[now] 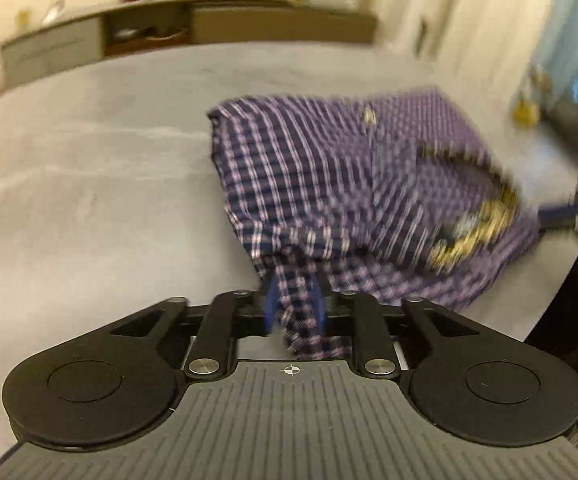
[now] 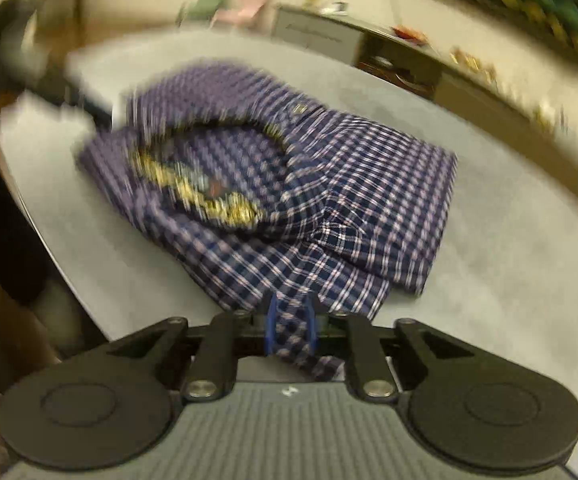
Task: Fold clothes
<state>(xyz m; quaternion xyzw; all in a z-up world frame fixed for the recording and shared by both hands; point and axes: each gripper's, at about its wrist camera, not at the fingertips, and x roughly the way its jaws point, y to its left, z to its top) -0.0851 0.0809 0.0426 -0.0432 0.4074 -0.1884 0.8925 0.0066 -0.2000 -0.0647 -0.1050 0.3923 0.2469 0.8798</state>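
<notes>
Shirt [image 1: 329, 168] bunched on the grey surface [image 1: 89, 184], partly folded, collar showing. Left claw [image 1: 295, 304] clamped on a fold of cloth; right claw [image 2: 292, 322] likewise. Judged mid-fold: final folds and squaring remain.

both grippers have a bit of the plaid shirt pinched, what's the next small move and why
Probably carry both pinched edges across and lay them down flat on the shirt's far half. The left gripper and right gripper each clamp a bunched piece of the plaid shirt, which lies rumpled on the grey table, collar gaping. Both views are blurred, so moving evenly should keep the fold straight.
</notes>
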